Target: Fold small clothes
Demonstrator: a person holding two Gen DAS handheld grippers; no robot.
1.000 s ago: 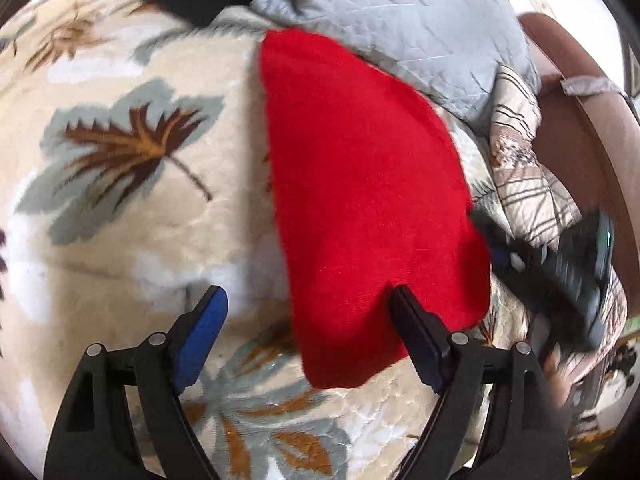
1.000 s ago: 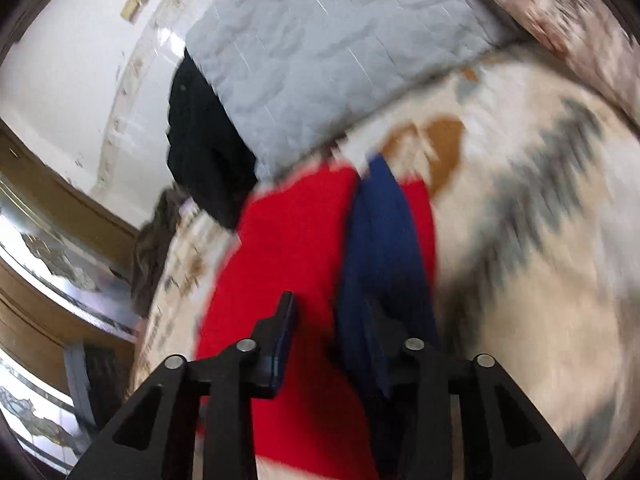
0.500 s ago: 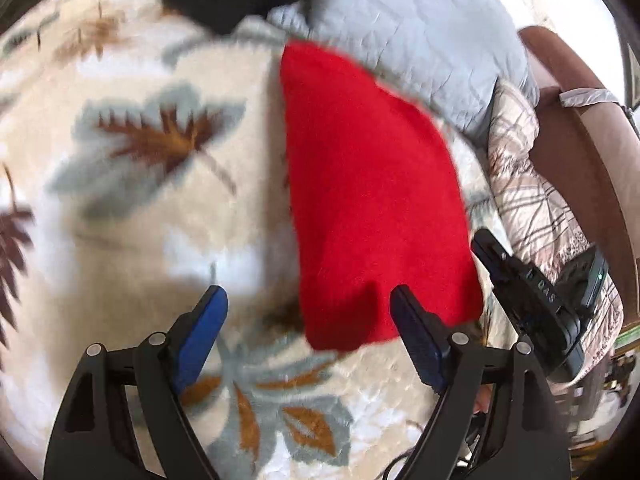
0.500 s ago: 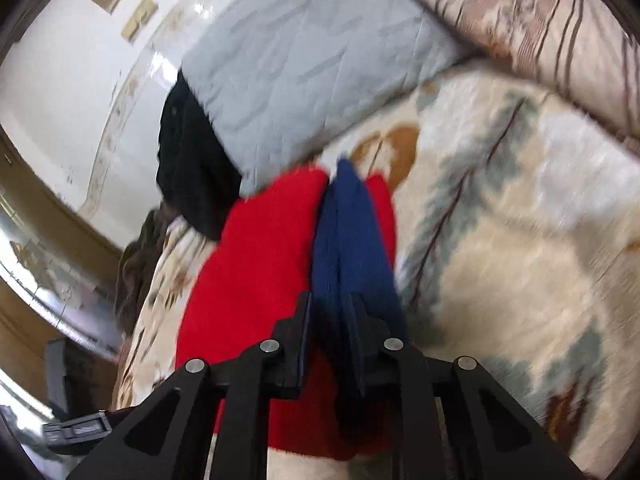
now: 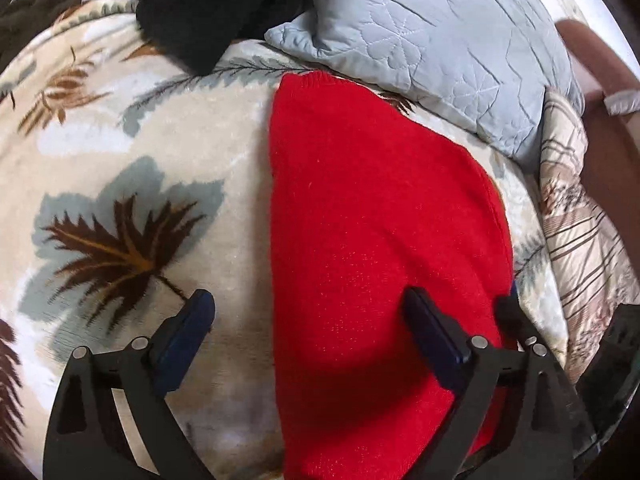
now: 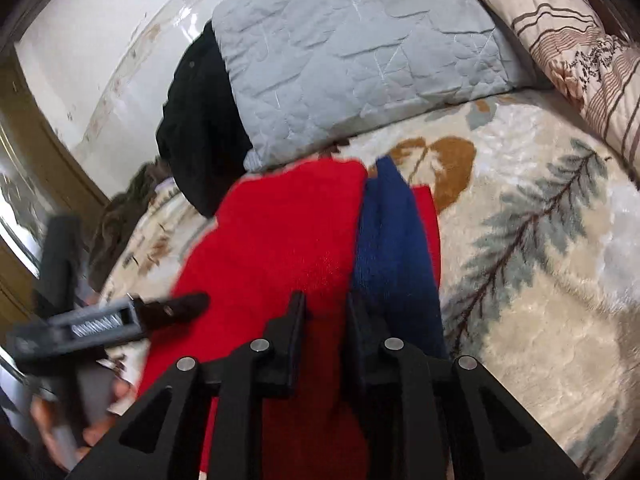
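Note:
A red knit garment [image 5: 372, 220] lies folded on the leaf-patterned blanket [image 5: 120, 152], with a dark blue part [image 6: 392, 248] showing along its right side. My left gripper [image 5: 308, 304] hovers over the garment's near left edge. Its jaws are wide and opening, one finger over the blanket and one over the red knit, pinching nothing. My right gripper [image 6: 326, 300] is at the garment's near right side. Its jaws are narrow and easing apart, with red fabric [image 6: 280, 240] still pinched between them beside the blue fold.
A grey quilted pillow [image 5: 440, 40] lies just beyond the garment, with a black garment [image 5: 208, 4] to its left. A striped pillow [image 5: 580, 232] and brown furniture [image 5: 600, 140] bound the right. A hand [image 6: 96, 432] holding the left gripper shows at lower left of the right wrist view.
My left gripper spread wider and slid further over the red garment. My right gripper pinched the fold by the blue part, then loosened slightly. The left gripper came into the right wrist view.

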